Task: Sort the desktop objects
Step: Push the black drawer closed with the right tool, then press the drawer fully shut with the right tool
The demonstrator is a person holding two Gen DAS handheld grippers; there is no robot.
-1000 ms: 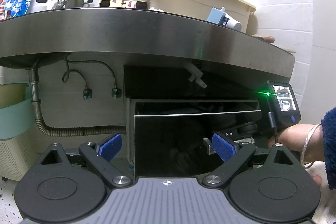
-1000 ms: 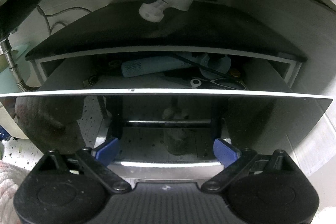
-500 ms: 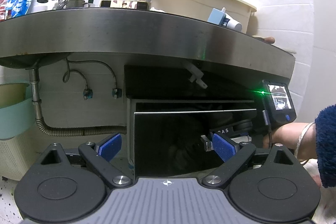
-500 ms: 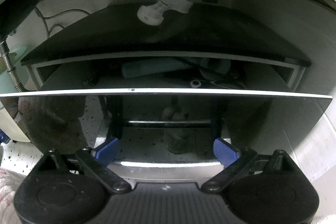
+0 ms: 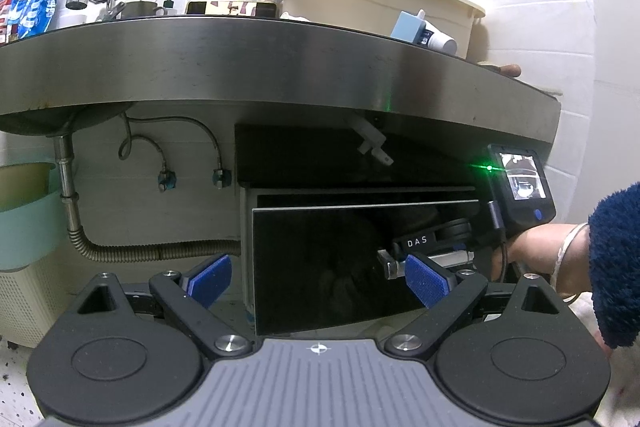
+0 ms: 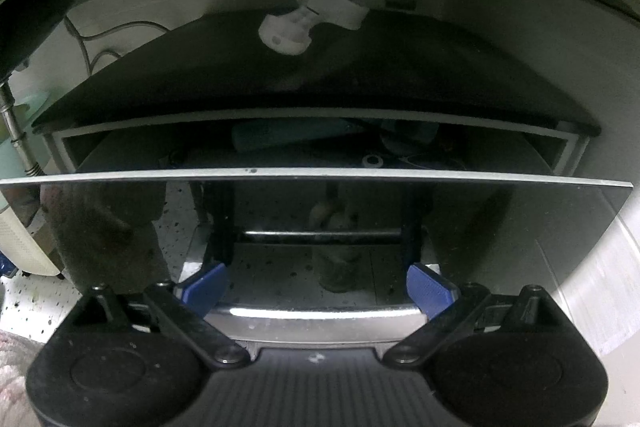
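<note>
Drawer (image 6: 316, 223): glossy black front, long axis level, partly out under the steel counter (image 5: 280, 67), opening upward.
Contents: teal cylinder (image 6: 292, 135) lying crosswise inside, dim.
Right gripper (image 6: 318, 287): tongs apart, straddling the chrome handle (image 6: 316, 315) at the drawer front.
Left gripper (image 5: 318, 277): tongs apart, empty, facing the drawer.
Room: sink hose (image 5: 160, 251), tiled wall.

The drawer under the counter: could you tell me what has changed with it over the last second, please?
The drawer has slid inward: the gap above its glossy black front is narrower, so less of the teal item inside shows. The right gripper has advanced with it, open, its pads either side of the chrome handle. The left gripper stayed open and idle, and the counter is unchanged.
</note>
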